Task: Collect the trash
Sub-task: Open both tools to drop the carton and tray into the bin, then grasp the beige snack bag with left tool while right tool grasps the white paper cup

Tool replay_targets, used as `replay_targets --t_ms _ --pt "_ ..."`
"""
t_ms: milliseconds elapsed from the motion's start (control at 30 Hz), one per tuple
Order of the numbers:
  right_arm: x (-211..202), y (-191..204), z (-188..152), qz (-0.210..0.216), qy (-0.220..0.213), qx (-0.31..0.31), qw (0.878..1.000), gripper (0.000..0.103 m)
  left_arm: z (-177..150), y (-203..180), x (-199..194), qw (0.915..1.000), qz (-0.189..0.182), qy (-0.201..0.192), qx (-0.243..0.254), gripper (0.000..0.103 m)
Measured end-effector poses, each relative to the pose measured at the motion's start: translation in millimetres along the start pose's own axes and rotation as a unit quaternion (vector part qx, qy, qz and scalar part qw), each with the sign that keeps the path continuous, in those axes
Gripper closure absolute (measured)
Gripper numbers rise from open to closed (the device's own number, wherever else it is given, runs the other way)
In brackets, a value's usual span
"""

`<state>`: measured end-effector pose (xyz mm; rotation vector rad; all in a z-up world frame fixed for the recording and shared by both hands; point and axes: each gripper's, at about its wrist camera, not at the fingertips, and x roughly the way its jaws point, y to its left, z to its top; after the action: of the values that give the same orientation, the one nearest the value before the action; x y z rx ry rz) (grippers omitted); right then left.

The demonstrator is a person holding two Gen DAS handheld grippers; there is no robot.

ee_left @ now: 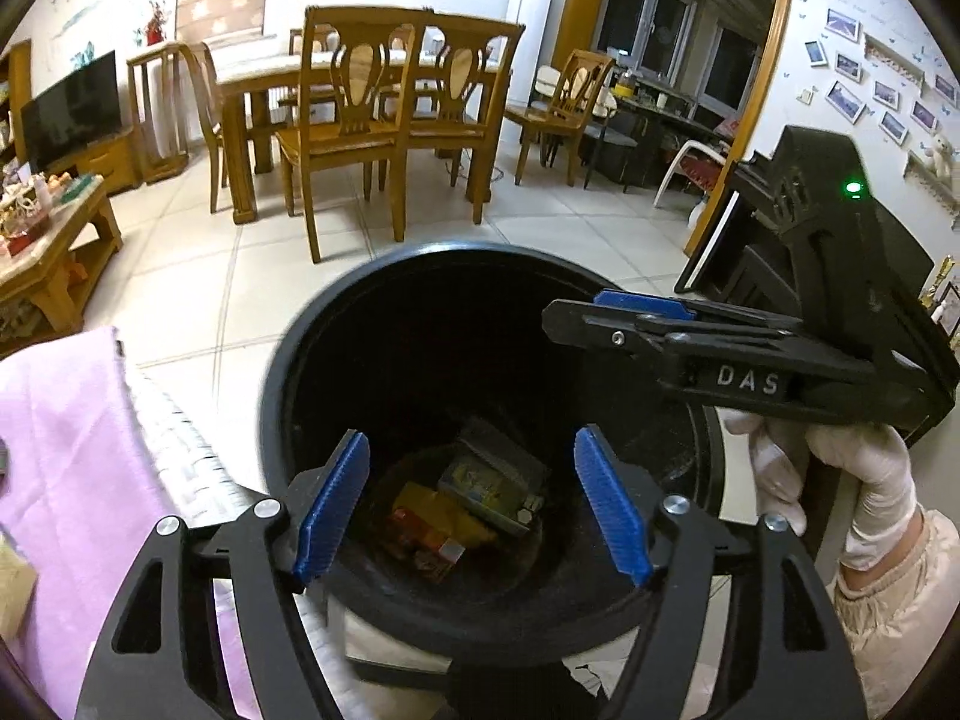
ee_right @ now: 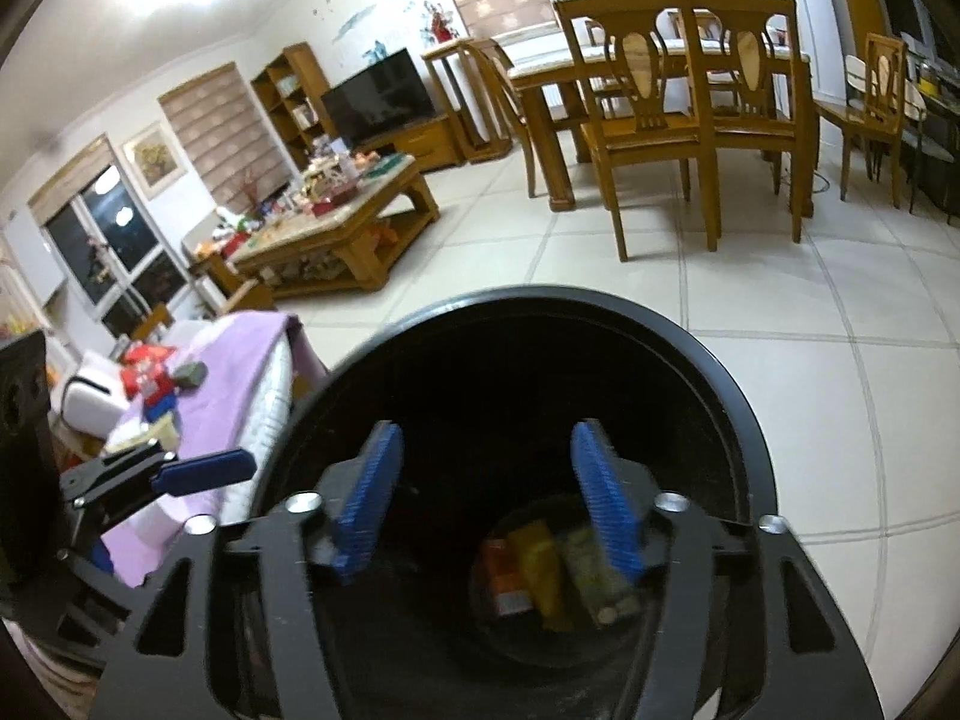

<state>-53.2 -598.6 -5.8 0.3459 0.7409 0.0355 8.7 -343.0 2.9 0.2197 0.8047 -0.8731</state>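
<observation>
Over the mouth of a round black plastic trash bin (ee_left: 420,276) standing on the pale tiled floor (ee_left: 198,300), both the left hand-held gripper (ee_left: 474,507) and the right hand-held gripper (ee_right: 486,501) hang with their ribbed blue pads spread apart and nothing between them. Down on the bin's dark bottom lies the trash (ee_left: 474,498): crumpled, flattened wrappers and small cartons in yellow, orange-red and greenish print. A white-gloved hand (ee_left: 840,474) grips the right tool's handle.
</observation>
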Motion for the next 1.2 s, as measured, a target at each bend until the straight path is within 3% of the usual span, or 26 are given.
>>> replay_targets --t_ms 267,467,633,833,1200 --pt "1.3 61.2 3.9 0.054 -0.008 -0.027 0.998 0.017 -23.4 51.9 -58.2 0.9987 0.042 -0.025 -0.015 0.032" --pt "21.6 147.3 -9.1 0.107 0.024 -0.111 0.988 0.014 -56.2 118.0 -101.8 0.9907 0.135 -0.013 -0.008 0.032" --pt "41.4 217.2 -25.9 0.141 0.049 -0.184 0.972 0.007 -78.8 173.3 -122.1 0.9826 0.183 0.010 -0.032 0.032" --pt "62.9 267.2 -50.2 0.142 0.072 -0.236 0.959 0.007 -86.8 191.5 -116.5 0.9790 0.200 0.040 -0.011 0.032" --pt "95.1 297.4 -72.0 0.110 0.094 -0.285 0.948 0.007 -99.0 216.7 -94.8 0.9784 0.191 0.078 -0.009 0.032"
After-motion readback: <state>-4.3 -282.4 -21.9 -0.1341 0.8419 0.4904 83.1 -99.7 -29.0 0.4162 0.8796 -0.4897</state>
